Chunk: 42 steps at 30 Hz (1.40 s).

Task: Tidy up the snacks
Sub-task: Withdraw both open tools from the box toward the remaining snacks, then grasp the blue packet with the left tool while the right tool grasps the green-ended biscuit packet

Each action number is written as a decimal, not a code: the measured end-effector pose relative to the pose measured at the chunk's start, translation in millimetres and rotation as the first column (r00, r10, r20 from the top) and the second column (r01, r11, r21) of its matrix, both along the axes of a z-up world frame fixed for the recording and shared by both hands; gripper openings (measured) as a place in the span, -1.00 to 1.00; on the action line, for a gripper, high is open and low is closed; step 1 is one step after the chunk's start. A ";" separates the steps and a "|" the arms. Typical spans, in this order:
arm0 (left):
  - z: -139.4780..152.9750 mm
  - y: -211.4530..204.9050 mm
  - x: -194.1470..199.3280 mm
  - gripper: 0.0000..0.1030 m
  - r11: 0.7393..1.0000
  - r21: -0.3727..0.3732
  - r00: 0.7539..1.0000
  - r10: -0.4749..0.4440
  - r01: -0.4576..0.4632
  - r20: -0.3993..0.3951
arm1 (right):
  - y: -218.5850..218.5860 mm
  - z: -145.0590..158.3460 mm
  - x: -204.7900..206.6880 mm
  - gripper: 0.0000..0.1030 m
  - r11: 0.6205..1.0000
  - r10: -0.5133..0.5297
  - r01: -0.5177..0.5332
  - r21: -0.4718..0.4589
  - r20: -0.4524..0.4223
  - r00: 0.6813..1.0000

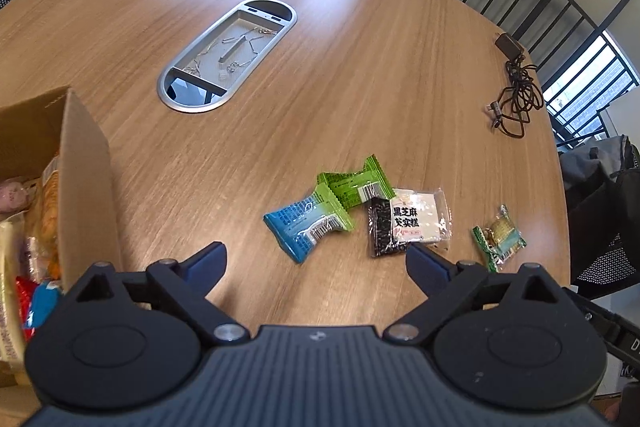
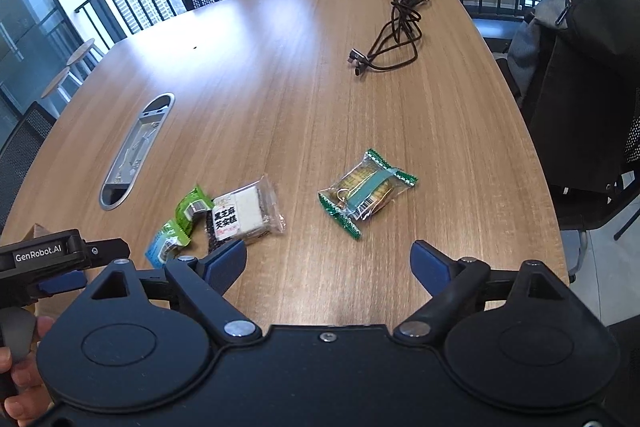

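Several wrapped snacks lie on the wooden table (image 1: 320,75). A blue-and-green packet (image 1: 308,225) rests just beyond my left gripper (image 1: 316,261), which is open and empty above the tabletop. Behind the packet sit a green packet (image 1: 356,183) and a clear black-sesame cake packet (image 1: 408,221). A clear packet with green edges (image 1: 498,241) lies to the right. In the right wrist view that clear green-edged packet (image 2: 366,191) lies just ahead of my right gripper (image 2: 328,261), open and empty. The sesame cake packet (image 2: 246,213) and the green packets (image 2: 192,209) are at its left.
An open cardboard box (image 1: 80,163) with several snacks inside stands at the left. A metal cable hatch (image 1: 228,55) is sunk into the table's middle. A black charger with coiled cable (image 2: 396,23) lies far right. Mesh chairs and a backpack (image 2: 580,67) surround the table.
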<state>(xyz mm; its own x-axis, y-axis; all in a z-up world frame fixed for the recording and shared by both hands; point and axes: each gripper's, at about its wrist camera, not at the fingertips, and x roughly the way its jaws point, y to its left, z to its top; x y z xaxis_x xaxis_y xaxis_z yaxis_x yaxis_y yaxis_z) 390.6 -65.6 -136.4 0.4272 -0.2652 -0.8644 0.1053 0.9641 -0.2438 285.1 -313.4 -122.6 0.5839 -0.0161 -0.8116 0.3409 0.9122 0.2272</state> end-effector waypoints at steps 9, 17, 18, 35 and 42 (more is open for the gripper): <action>-35.9 -12.5 30.2 0.70 0.999 0.024 0.998 0.031 -0.030 -0.050 | -10.5 -24.0 29.6 0.60 1.000 -0.028 0.028 -0.002 -0.041 0.999; -52.6 -15.5 49.4 0.67 0.998 0.040 0.998 0.043 -0.041 -0.048 | -13.7 -42.2 52.6 0.60 0.999 -0.033 0.033 -0.002 -0.072 0.997; -54.7 -15.3 50.8 0.65 0.998 0.043 0.998 0.048 -0.046 -0.051 | -13.8 -44.0 55.7 0.60 0.999 -0.032 0.032 -0.004 -0.074 0.997; -63.9 -20.1 45.7 -0.01 0.989 0.131 0.998 0.065 -0.063 -0.013 | -12.8 -72.8 110.7 0.61 0.992 -0.070 0.057 -0.111 -0.120 0.990; -62.2 1.9 47.5 -0.36 0.991 0.072 0.993 0.115 -0.113 -0.027 | -12.1 -79.1 116.3 0.58 0.976 -0.129 0.096 -0.196 -0.160 0.979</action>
